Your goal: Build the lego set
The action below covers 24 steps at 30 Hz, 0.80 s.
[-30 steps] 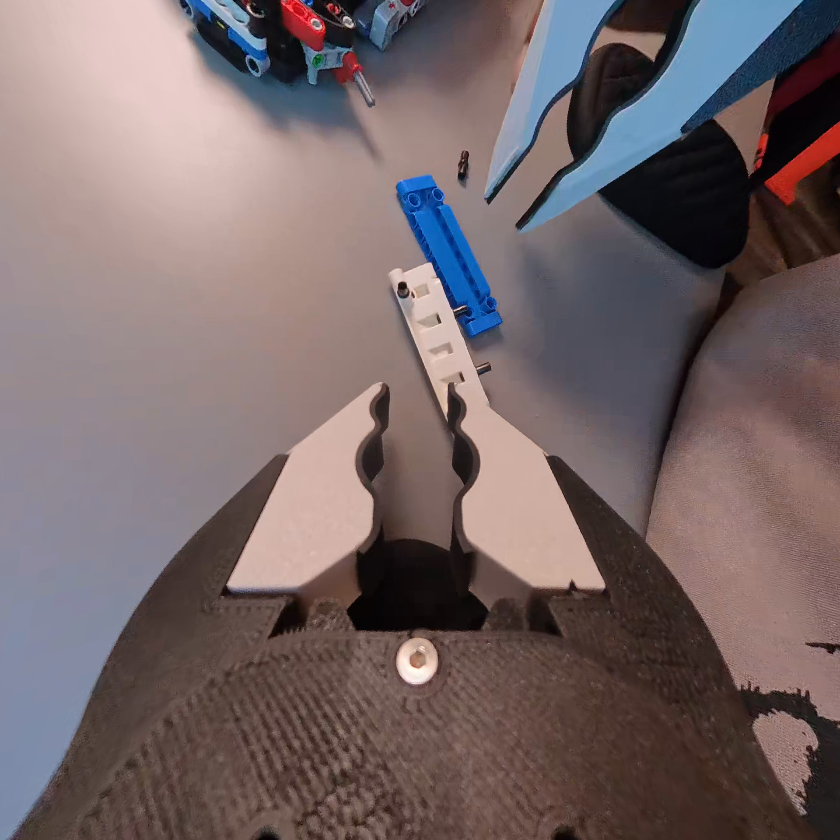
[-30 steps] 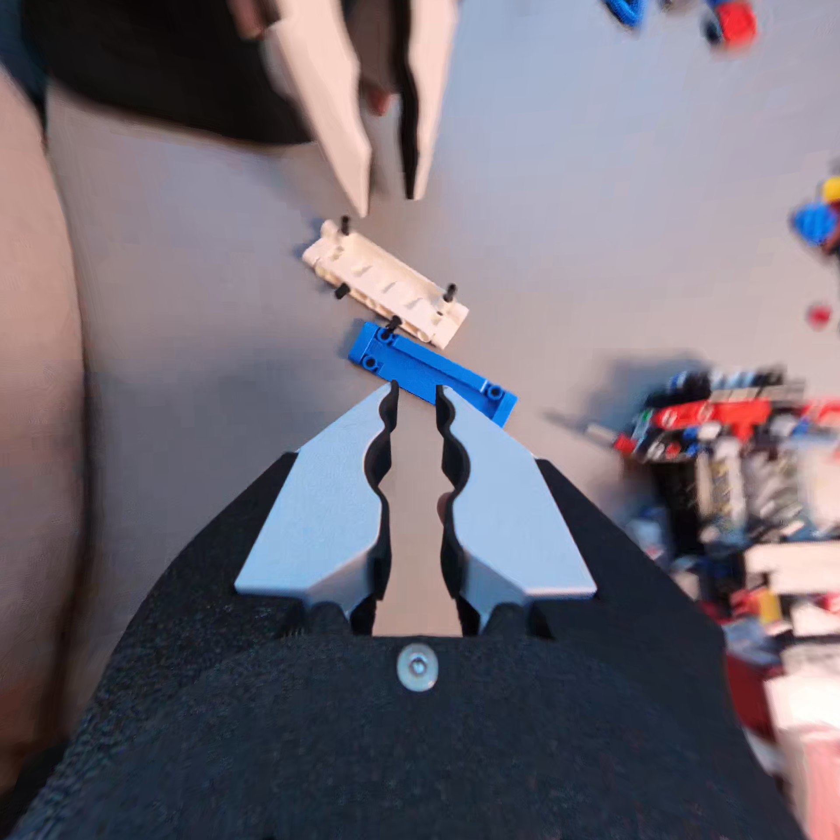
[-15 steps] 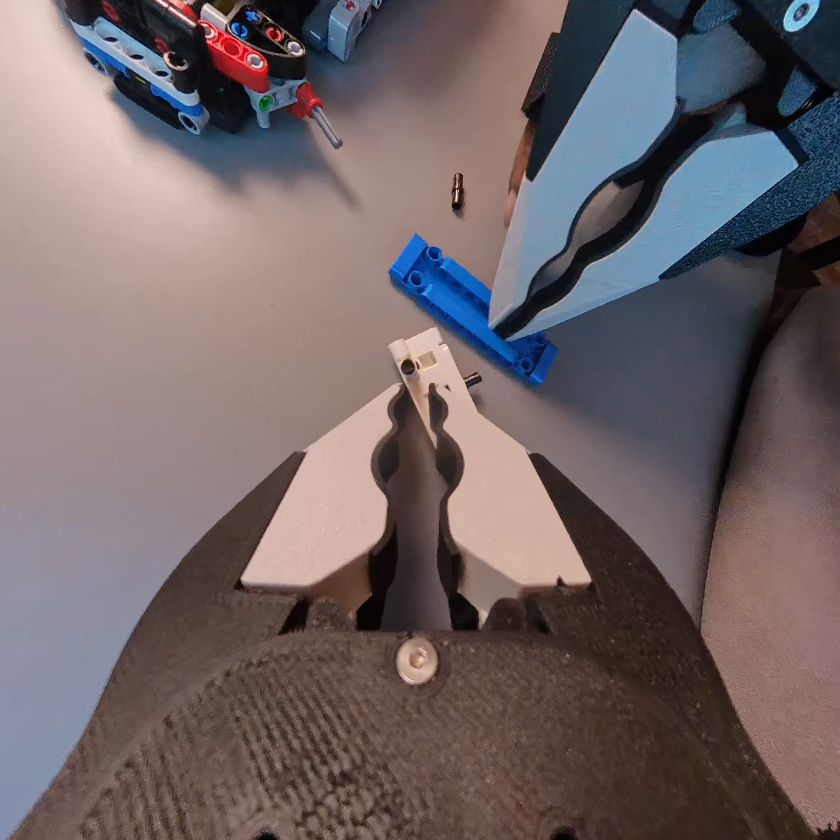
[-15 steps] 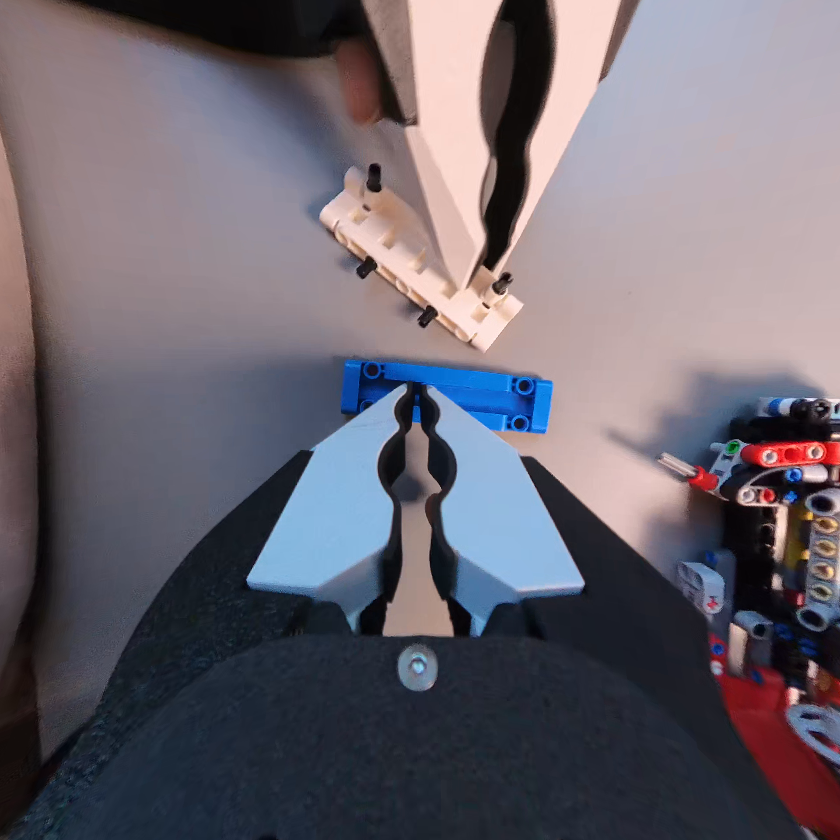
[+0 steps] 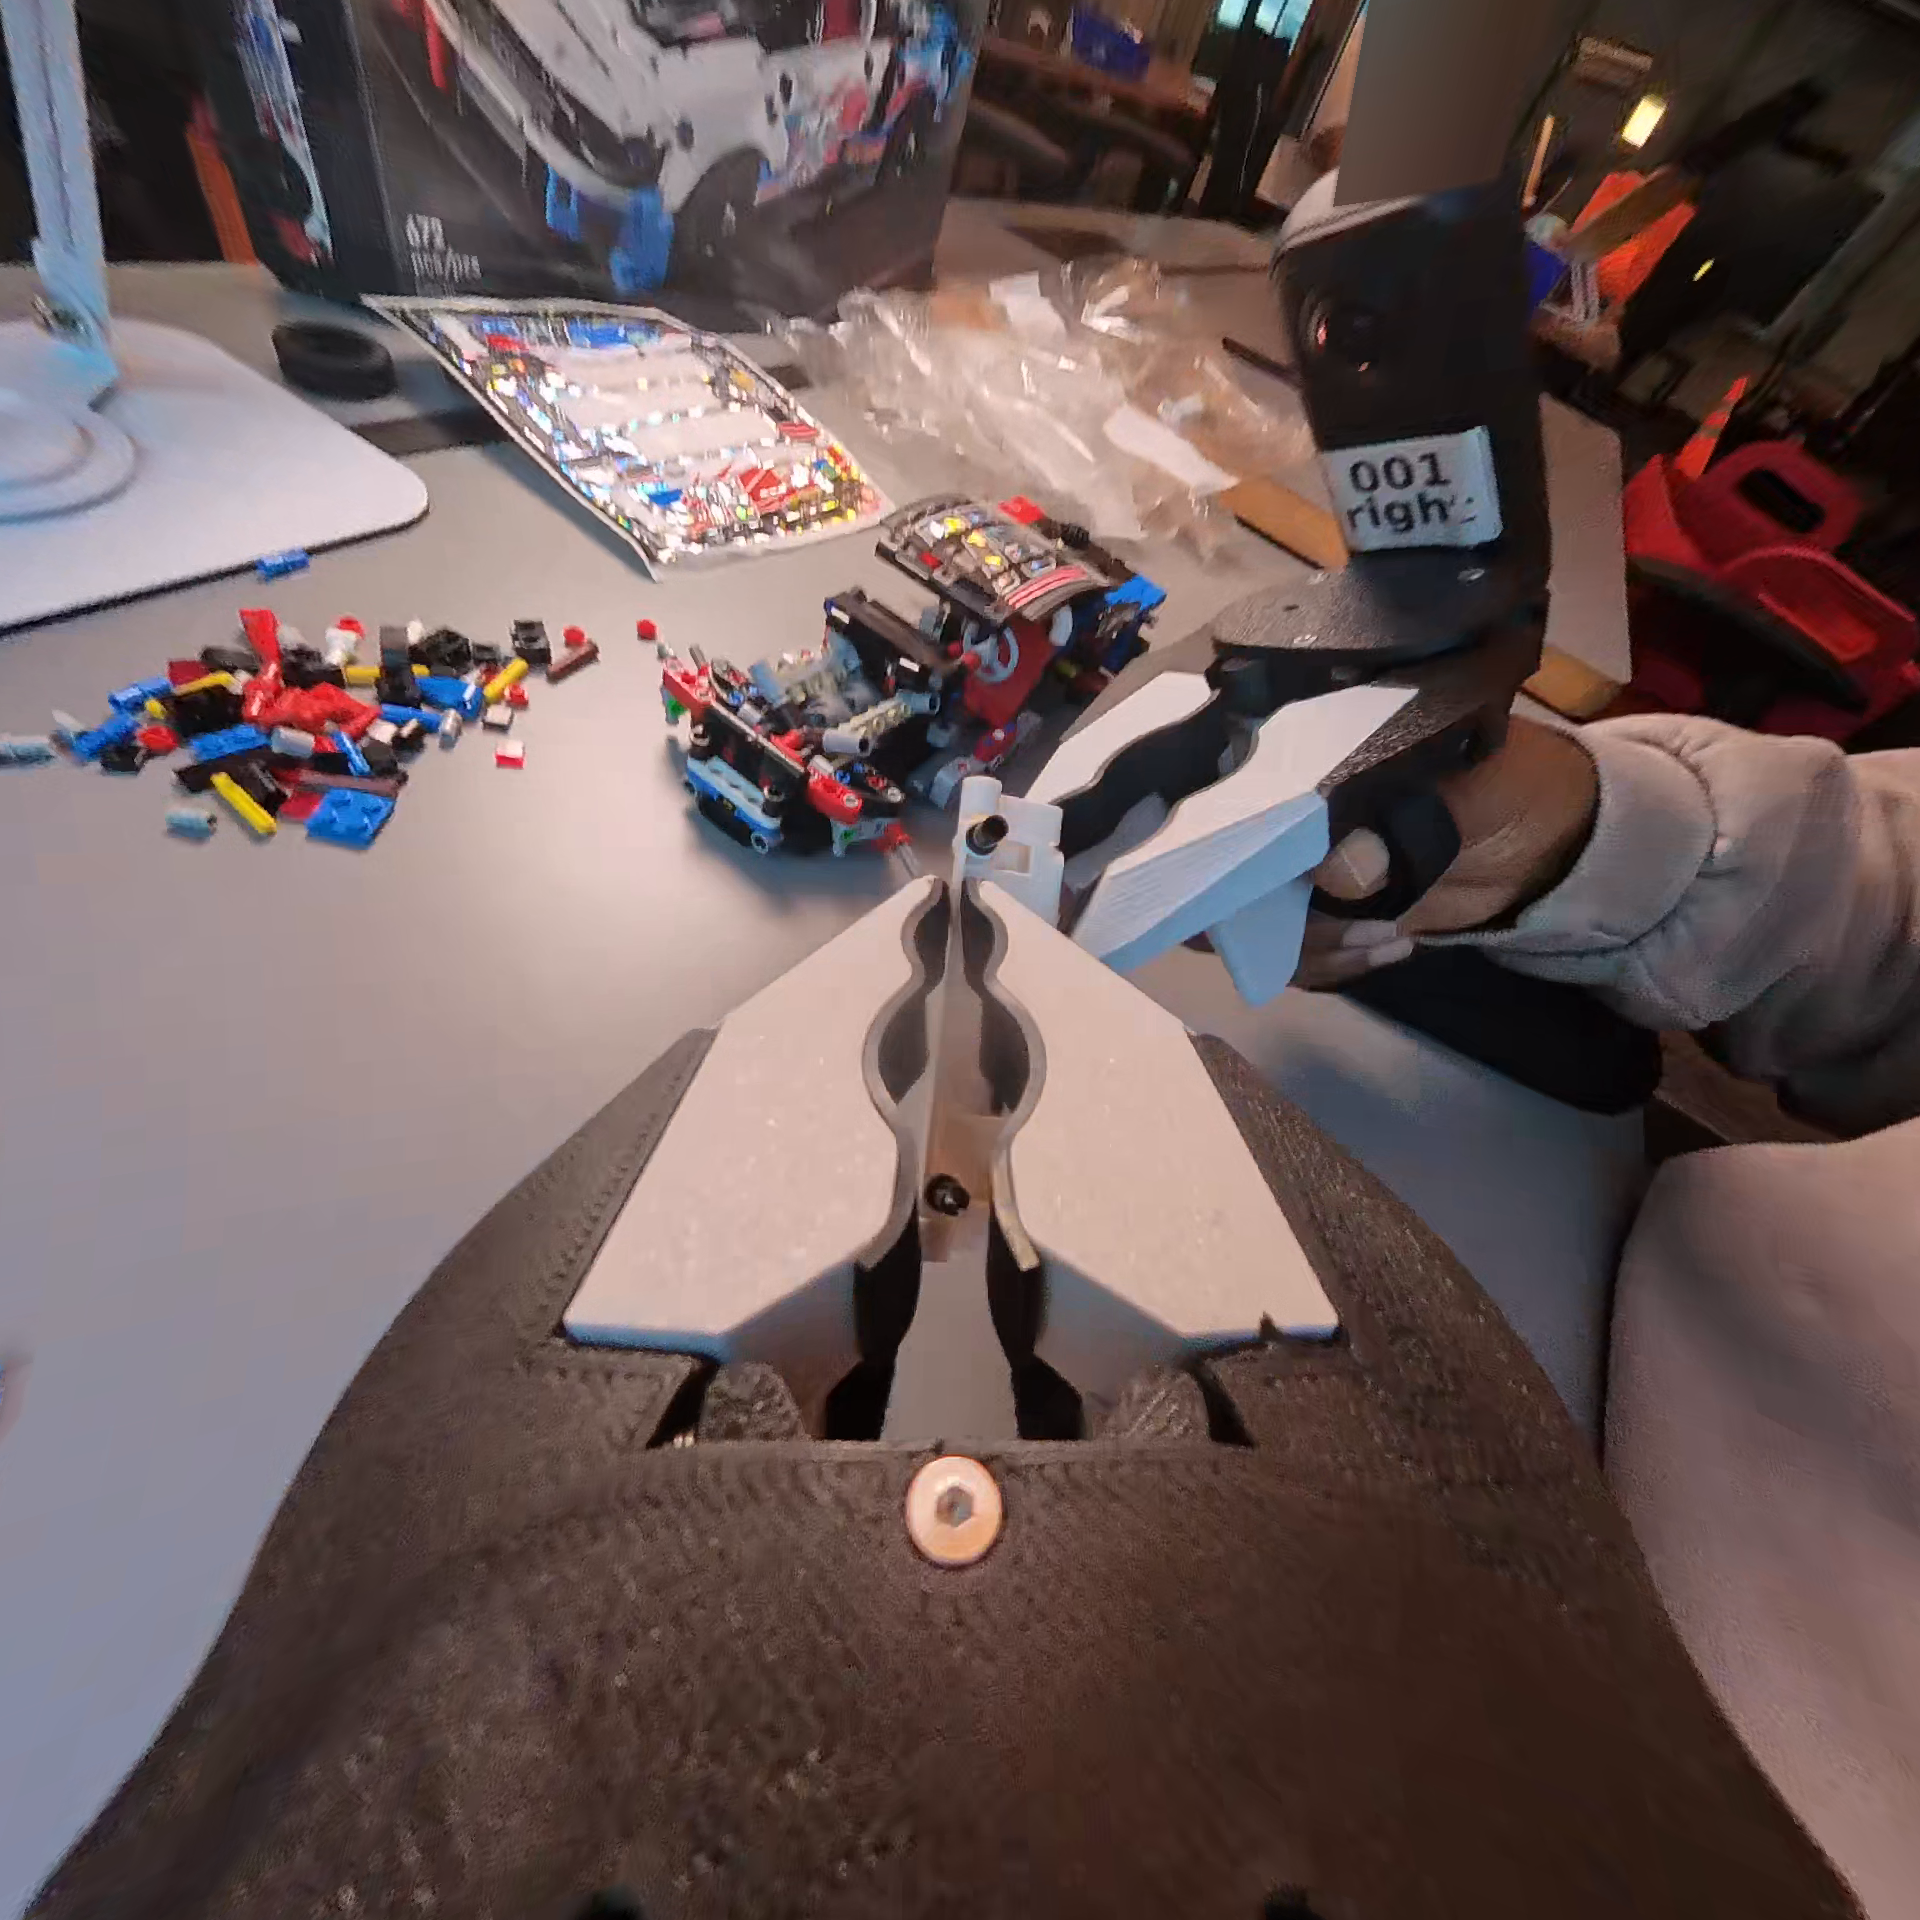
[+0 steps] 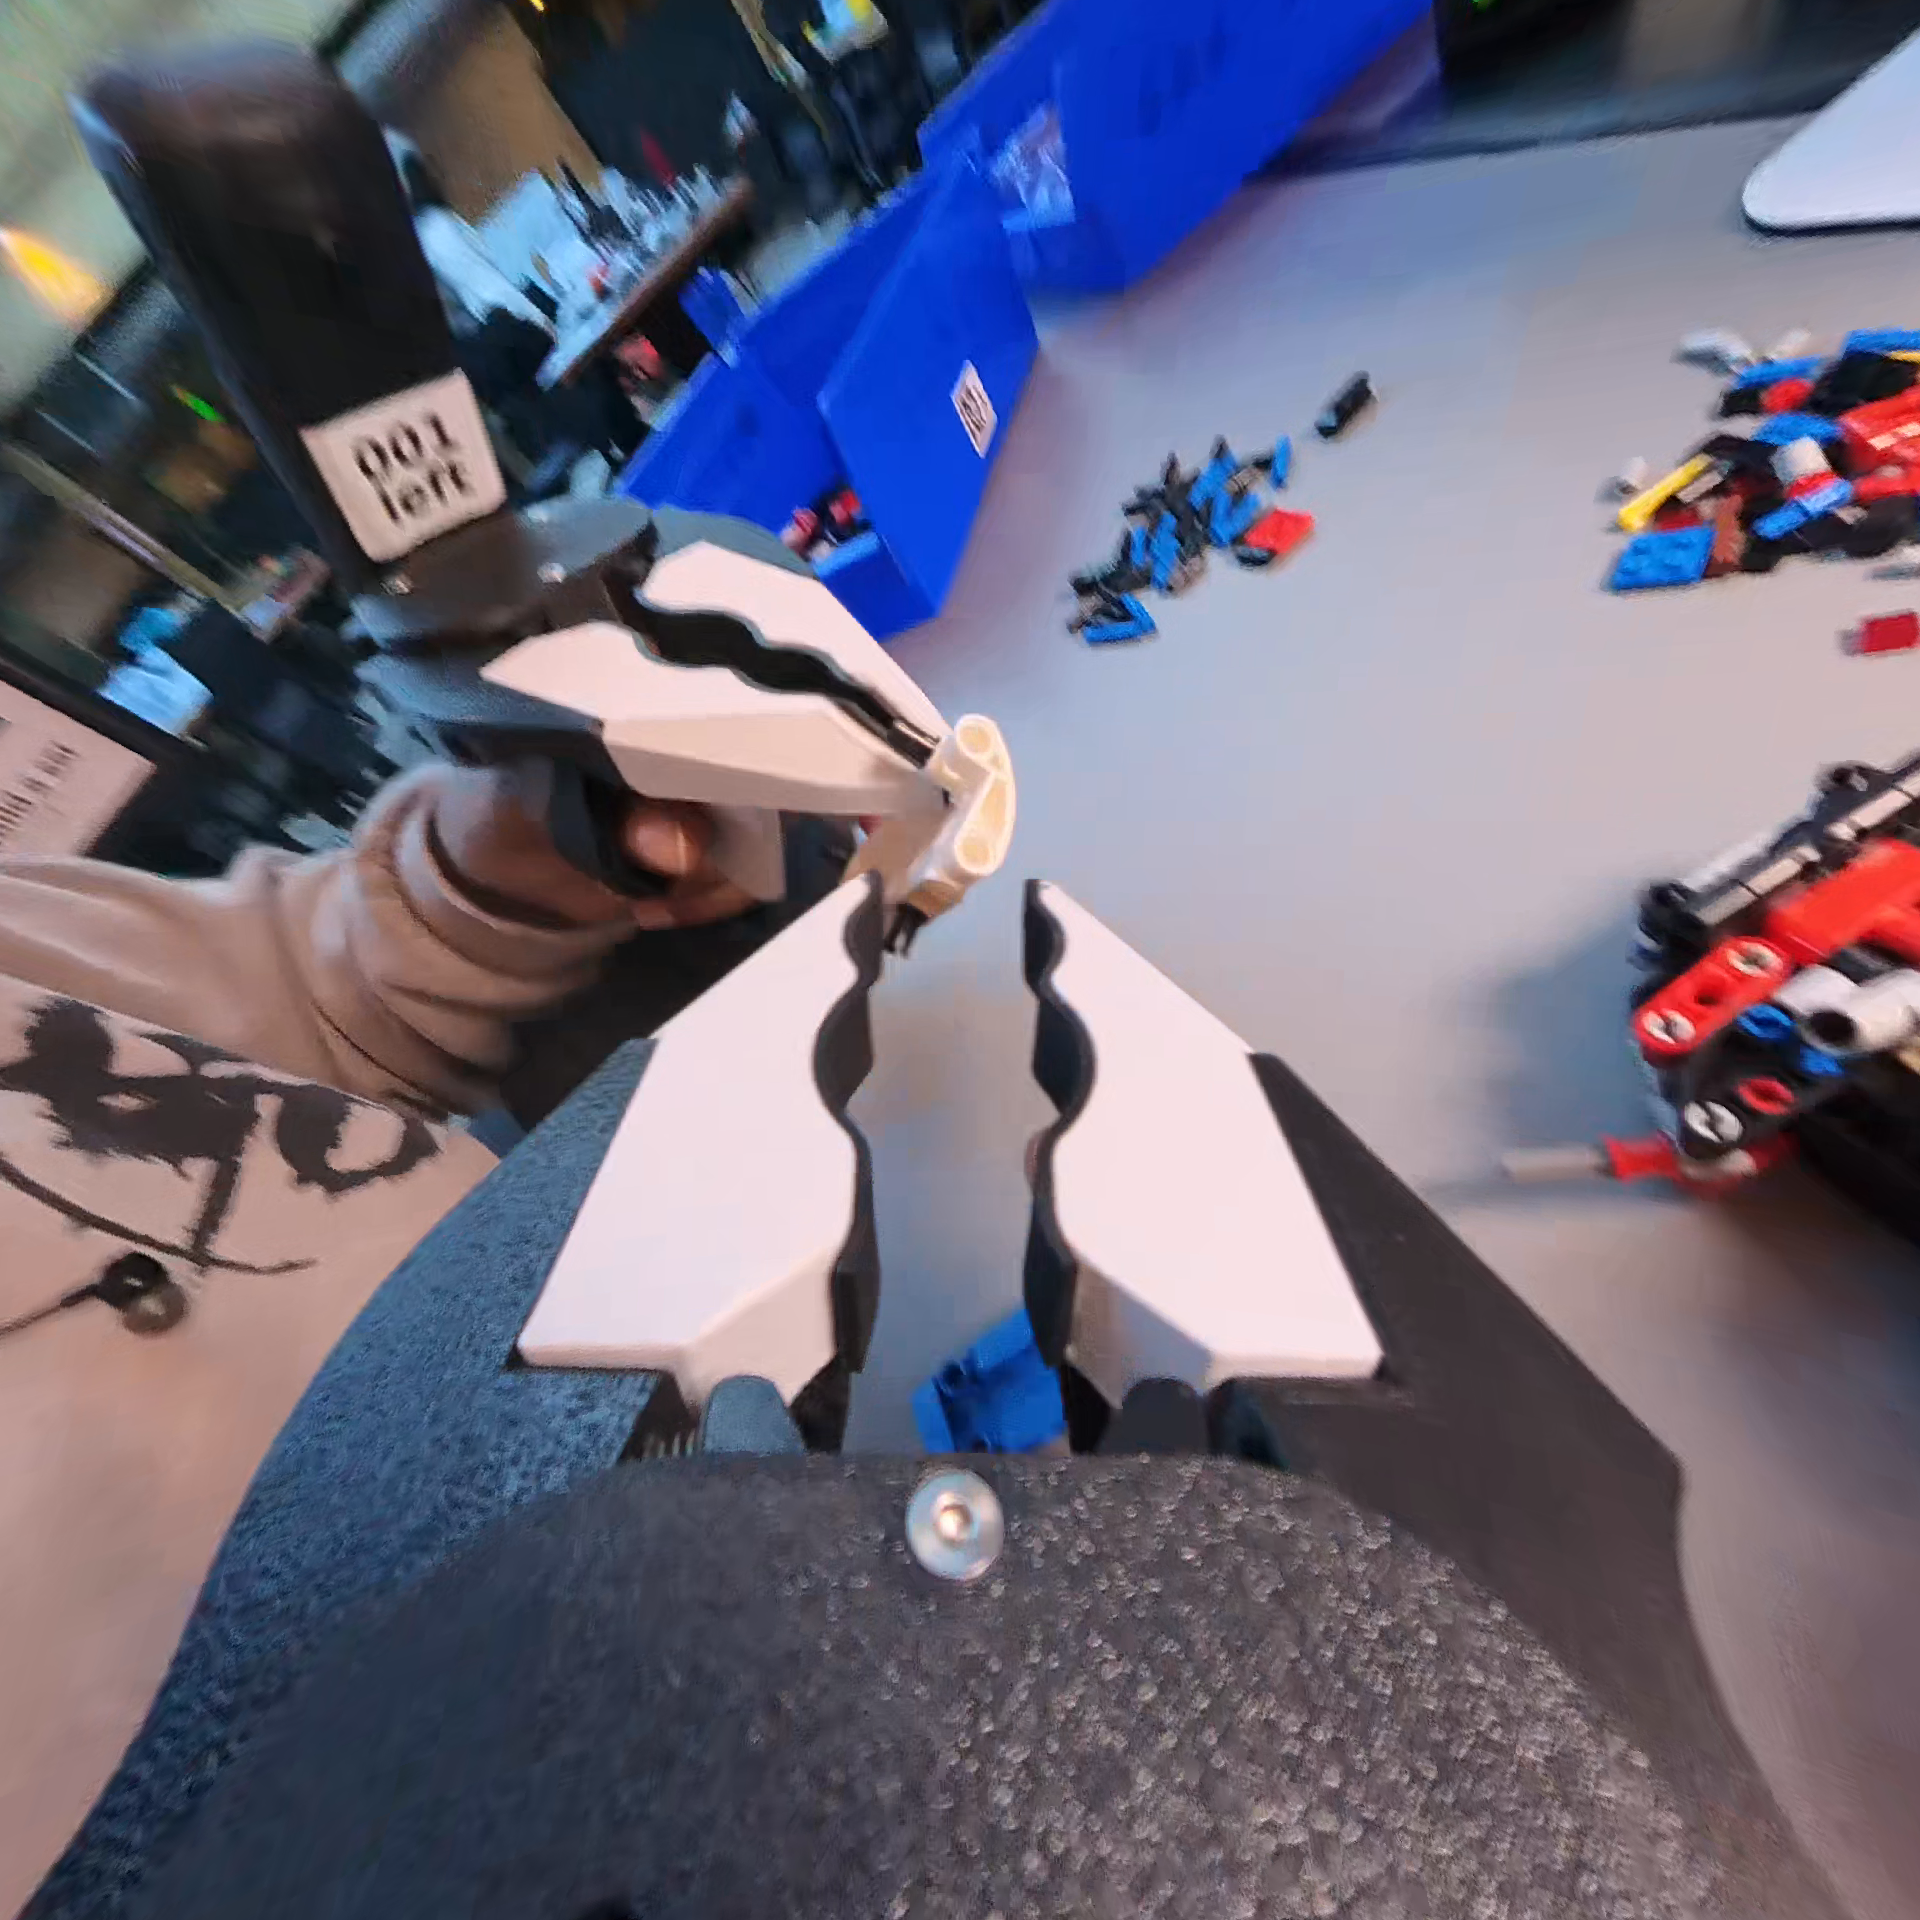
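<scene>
Our left gripper (image 5: 954,888) is clamped on the white lego beam (image 5: 1003,840), lifted clear of the grey table (image 5: 312,1039). In the left wrist view the beam runs lengthwise between the fingers, and its far end sticks out past the tips with a black pin (image 5: 985,831) in it. From the right wrist view we see the same beam (image 6: 971,805) end-on, poking out of the left gripper's (image 6: 930,764) tips.

Our right gripper (image 6: 951,899) has its fingers apart and grips nothing. Its tips sit just beside the beam's free end; we cannot tell whether the left fingertip touches it. In the left wrist view the right gripper (image 5: 1049,831) reaches in from the right, held by a hand (image 5: 1455,831) in a light sleeve.

The blue lego beam (image 6: 987,1387) lies on the table below the right gripper, seen through the gap near the finger bases. The partly built car (image 5: 904,686) stands beyond the grippers, with a pile of loose pieces (image 5: 291,717) to its left, and the sticker sheet (image 5: 644,416) and set box (image 5: 644,135) farther back.
</scene>
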Each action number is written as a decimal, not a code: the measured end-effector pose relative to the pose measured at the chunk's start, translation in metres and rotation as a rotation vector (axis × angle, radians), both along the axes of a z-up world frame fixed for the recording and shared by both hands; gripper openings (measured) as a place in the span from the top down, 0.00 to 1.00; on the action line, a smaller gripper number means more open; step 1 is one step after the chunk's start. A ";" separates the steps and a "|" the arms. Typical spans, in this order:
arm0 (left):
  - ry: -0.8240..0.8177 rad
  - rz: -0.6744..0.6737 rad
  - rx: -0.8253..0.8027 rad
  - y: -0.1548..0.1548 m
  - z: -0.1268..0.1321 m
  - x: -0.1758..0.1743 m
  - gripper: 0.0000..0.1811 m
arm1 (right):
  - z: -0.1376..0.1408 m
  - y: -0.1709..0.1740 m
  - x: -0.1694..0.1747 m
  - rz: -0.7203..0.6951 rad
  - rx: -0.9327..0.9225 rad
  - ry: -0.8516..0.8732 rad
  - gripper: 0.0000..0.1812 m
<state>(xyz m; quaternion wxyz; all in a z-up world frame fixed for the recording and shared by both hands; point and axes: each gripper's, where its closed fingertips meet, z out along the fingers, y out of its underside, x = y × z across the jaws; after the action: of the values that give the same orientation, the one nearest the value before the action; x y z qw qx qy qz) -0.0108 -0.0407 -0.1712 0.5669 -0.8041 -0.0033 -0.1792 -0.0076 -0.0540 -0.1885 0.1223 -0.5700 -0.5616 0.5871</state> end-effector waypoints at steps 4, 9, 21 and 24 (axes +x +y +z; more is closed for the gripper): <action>0.008 -0.093 0.070 -0.010 0.020 0.009 0.98 | 0.022 -0.004 0.006 0.203 0.117 0.087 0.97; -0.108 -0.368 -0.025 -0.025 0.012 0.033 0.85 | 0.035 -0.011 0.024 0.502 0.210 -0.013 0.97; -0.412 -0.160 -0.208 0.001 -0.044 -0.006 0.97 | -0.049 0.033 0.061 0.024 0.527 -0.382 0.85; -0.446 -0.187 -0.201 0.002 -0.043 0.000 0.97 | -0.062 0.028 0.074 -0.060 0.421 -0.441 0.86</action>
<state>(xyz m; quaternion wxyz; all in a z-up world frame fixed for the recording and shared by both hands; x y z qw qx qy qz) -0.0106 -0.0385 -0.2146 0.4504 -0.7938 -0.0714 -0.4023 0.0665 -0.0256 -0.2506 0.1302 -0.6622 -0.6668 0.3160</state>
